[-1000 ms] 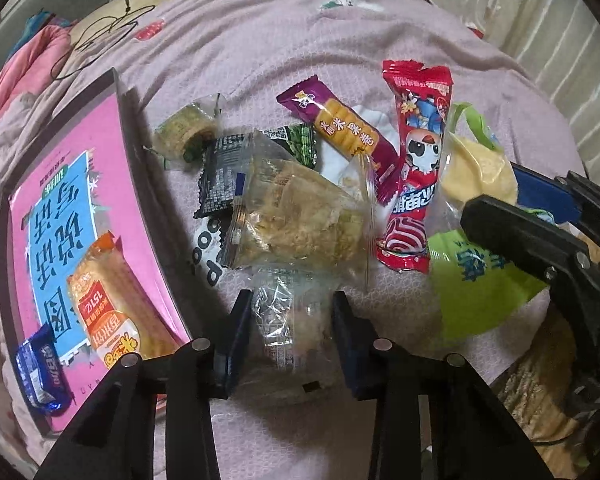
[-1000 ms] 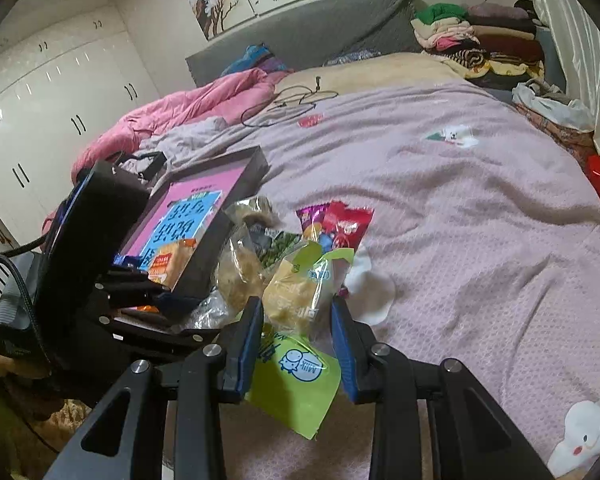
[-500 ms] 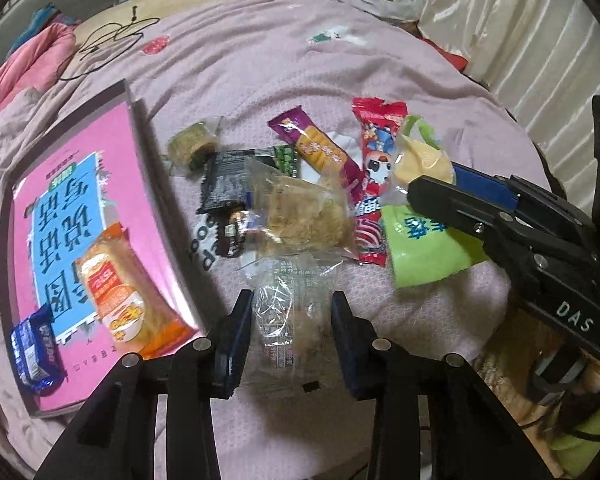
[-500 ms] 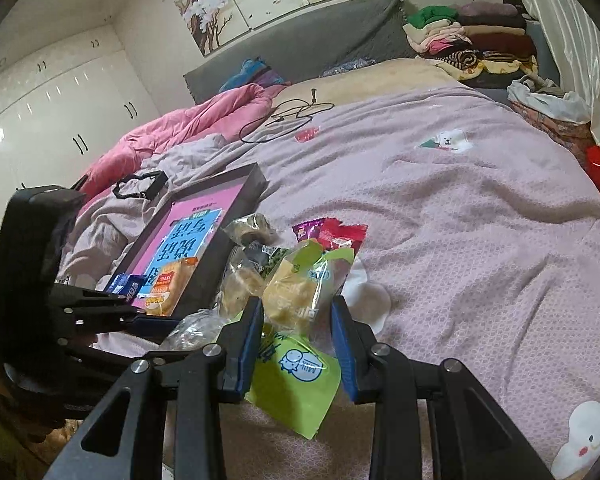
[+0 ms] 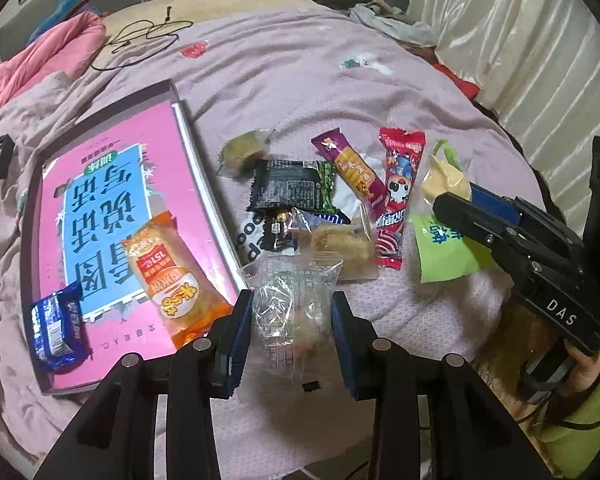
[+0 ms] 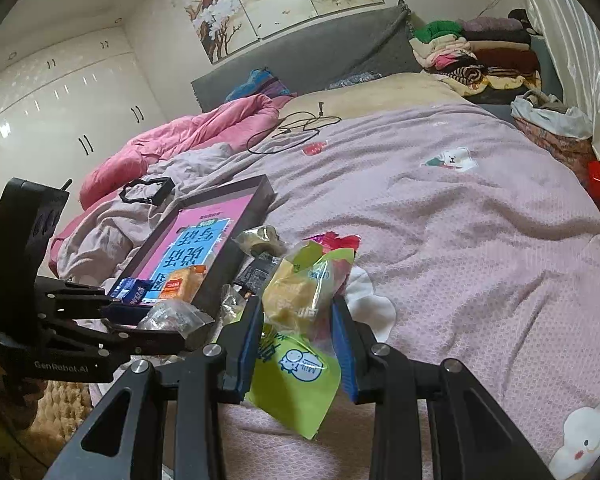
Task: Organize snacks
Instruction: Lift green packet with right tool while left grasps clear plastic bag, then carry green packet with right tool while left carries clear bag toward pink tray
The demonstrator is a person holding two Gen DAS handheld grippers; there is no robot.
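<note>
left fingers [image 5: 244, 332] still clamped on clear packet [image 5: 292, 312], right on green pouch [image 6: 296, 376], both higher than before

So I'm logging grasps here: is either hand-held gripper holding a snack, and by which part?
Left hand-held gripper clamps the clear-wrapped snack by its two sides. Right hand-held gripper grips the green-and-clear packet across its middle.

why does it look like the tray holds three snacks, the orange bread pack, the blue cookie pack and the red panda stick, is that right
Not quite. In the left wrist view the tray holds only the orange bread pack and the blue cookie pack; the red panda stick lies on the bedspread.
</note>
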